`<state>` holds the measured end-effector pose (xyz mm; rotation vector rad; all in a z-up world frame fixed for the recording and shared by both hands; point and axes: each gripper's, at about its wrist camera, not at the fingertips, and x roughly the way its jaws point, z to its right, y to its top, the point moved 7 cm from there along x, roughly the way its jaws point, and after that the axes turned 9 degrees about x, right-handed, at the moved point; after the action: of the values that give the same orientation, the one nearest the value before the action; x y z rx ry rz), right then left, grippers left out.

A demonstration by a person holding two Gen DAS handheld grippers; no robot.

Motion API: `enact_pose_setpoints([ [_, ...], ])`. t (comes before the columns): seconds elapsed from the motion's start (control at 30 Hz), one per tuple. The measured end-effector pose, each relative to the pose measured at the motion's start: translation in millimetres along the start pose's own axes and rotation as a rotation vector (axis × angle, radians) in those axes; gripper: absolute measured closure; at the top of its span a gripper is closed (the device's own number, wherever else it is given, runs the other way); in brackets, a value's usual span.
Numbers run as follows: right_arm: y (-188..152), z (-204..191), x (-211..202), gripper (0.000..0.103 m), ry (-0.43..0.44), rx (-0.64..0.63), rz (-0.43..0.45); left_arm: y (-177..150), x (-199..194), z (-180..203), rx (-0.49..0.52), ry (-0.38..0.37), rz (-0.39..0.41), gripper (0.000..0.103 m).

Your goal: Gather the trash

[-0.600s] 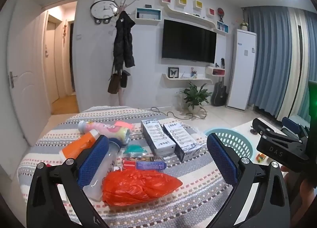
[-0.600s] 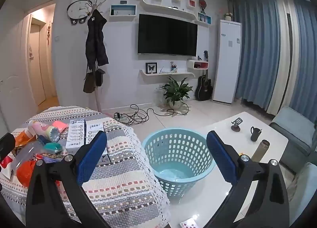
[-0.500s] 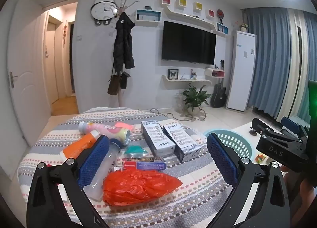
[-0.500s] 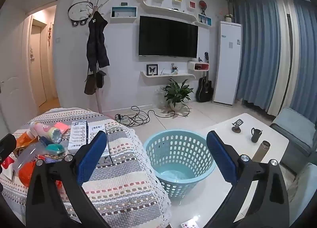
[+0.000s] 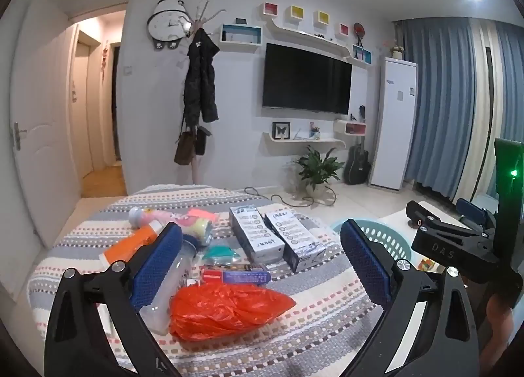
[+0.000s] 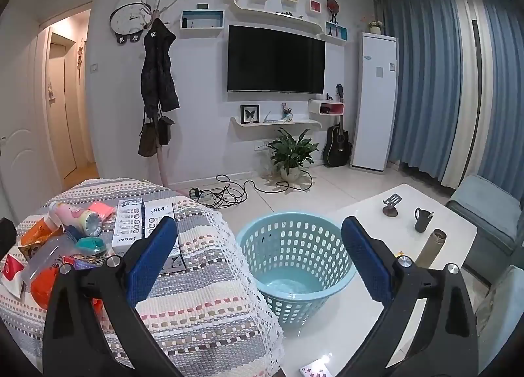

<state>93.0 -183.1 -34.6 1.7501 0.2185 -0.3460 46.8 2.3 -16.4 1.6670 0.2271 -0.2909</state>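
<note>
Trash lies on a round table with a striped cloth: an orange plastic bag, a clear bottle, an orange packet, a pink tube, a teal lump, a flat blue-red box and two white cartons. My left gripper is open and empty above the bag. My right gripper is open and empty over the table edge, facing a light blue basket. The right gripper body shows in the left view.
The basket stands on a white low table holding a dark cup, a metal flask and a small stand. Cables and a potted plant are on the floor beyond. A grey sofa is at right.
Both gripper views have tilted slightly, so the scene sits a little lower in frame. Nothing on the table has moved and both grippers stay open.
</note>
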Motion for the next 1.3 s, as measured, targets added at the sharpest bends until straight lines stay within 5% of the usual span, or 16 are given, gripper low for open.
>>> enact_pose_setpoints([
  [1.3, -0.9, -6.6, 1.8, 0.008, -0.011, -0.026, -0.019, -1.8, -2.6, -9.7, -0.034, -0.012, 0.023, 0.009],
])
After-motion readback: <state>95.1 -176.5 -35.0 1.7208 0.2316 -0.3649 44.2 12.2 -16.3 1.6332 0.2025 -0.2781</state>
